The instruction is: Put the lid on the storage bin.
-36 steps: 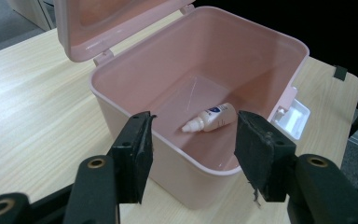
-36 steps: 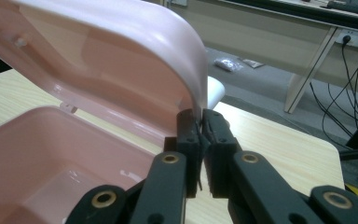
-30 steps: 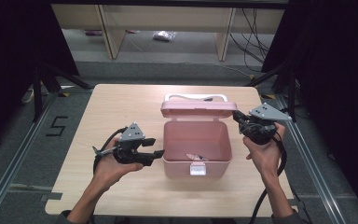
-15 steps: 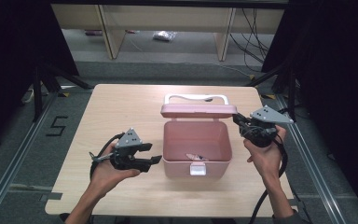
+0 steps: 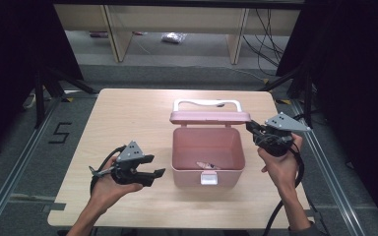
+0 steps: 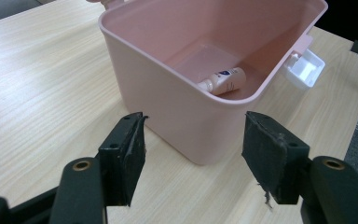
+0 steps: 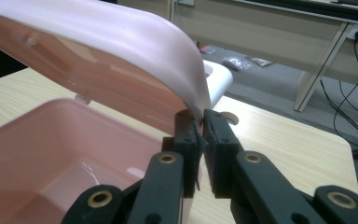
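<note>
A pink box (image 5: 192,178) stands open in the middle of the table, its lid (image 5: 210,117) upright behind it with a white handle (image 5: 206,103). A small white bottle (image 5: 207,165) lies on the box floor (image 6: 223,80). My right gripper (image 5: 250,126) is shut on the lid's right corner (image 7: 121,51), jaws pinching its edge (image 7: 201,126). My left gripper (image 5: 156,165) sits just left of the box, apart from it. Its jaws have just been opening and hold nothing; the box's near corner (image 6: 177,93) lies beyond them (image 6: 193,149).
A white latch (image 5: 208,180) hangs on the box's front wall (image 6: 305,70). Bare wooden table (image 5: 128,118) stretches left of the box. Shelving legs and cables stand on the floor behind the table.
My left gripper has drifted a little left and toward the table's near edge, sinking slightly, and its jaws stand wider. The right gripper and the lid have not moved.
</note>
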A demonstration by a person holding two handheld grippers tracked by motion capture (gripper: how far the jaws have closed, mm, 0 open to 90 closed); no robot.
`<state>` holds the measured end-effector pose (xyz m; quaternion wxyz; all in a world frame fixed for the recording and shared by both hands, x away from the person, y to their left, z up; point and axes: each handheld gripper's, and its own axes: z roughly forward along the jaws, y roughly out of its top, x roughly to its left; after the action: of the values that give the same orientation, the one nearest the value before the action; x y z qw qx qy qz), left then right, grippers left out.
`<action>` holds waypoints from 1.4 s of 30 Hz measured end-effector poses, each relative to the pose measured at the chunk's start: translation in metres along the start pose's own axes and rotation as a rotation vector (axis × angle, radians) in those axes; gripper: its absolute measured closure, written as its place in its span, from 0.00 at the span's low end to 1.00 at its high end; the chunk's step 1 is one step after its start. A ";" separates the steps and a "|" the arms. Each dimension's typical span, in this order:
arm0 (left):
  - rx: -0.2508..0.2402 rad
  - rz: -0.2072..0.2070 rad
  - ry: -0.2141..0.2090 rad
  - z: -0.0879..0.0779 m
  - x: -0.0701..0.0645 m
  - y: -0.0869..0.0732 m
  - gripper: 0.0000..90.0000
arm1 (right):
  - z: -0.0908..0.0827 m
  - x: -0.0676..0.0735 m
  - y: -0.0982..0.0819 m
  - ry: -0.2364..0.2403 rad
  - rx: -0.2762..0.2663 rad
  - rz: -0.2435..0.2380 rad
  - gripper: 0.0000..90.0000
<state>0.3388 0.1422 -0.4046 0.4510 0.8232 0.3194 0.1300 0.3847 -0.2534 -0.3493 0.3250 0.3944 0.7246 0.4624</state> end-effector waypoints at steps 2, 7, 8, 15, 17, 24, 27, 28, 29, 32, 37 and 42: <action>0.001 0.000 0.000 0.000 0.000 -0.002 0.42 | -0.001 0.001 0.000 -0.003 -0.002 0.007 0.94; -0.012 -0.004 -0.005 0.001 -0.004 -0.008 0.42 | -0.003 0.002 -0.002 -0.001 0.002 0.004 0.94; 0.004 0.013 -0.004 0.000 -0.004 -0.010 0.42 | -0.003 0.004 -0.003 0.006 0.009 0.026 0.94; 0.004 0.017 -0.002 0.002 -0.010 -0.019 0.41 | -0.006 0.003 -0.005 0.014 0.015 -0.008 0.93; 0.020 0.037 -0.004 0.001 -0.011 -0.021 0.40 | -0.007 0.004 -0.006 0.021 0.021 0.008 0.93; 0.017 0.040 0.017 -0.001 -0.015 -0.029 0.38 | -0.009 0.006 -0.010 0.030 0.030 0.023 0.92; 0.033 0.052 0.005 -0.002 -0.016 -0.033 0.38 | -0.010 0.006 -0.012 0.023 0.010 0.009 0.92; 0.017 0.037 0.003 0.000 -0.018 -0.035 0.37 | -0.010 0.006 -0.013 0.021 0.010 0.006 0.92; 0.034 0.057 0.005 -0.002 -0.017 -0.036 0.37 | -0.010 0.007 -0.013 0.023 0.017 0.022 0.92; 0.034 0.063 0.016 -0.003 -0.018 -0.042 0.36 | -0.012 0.007 -0.015 0.033 0.029 0.011 0.91; 0.037 0.059 0.024 -0.007 -0.018 -0.050 0.36 | -0.012 0.008 -0.019 0.026 0.022 0.000 0.91; 0.049 0.058 0.030 -0.007 -0.020 -0.058 0.35 | -0.013 0.009 -0.023 0.037 0.038 0.007 0.90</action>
<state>0.2962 0.1568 -0.4472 0.4220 0.8408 0.3051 0.1477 0.3630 -0.2569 -0.3664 0.3023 0.3945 0.7377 0.4568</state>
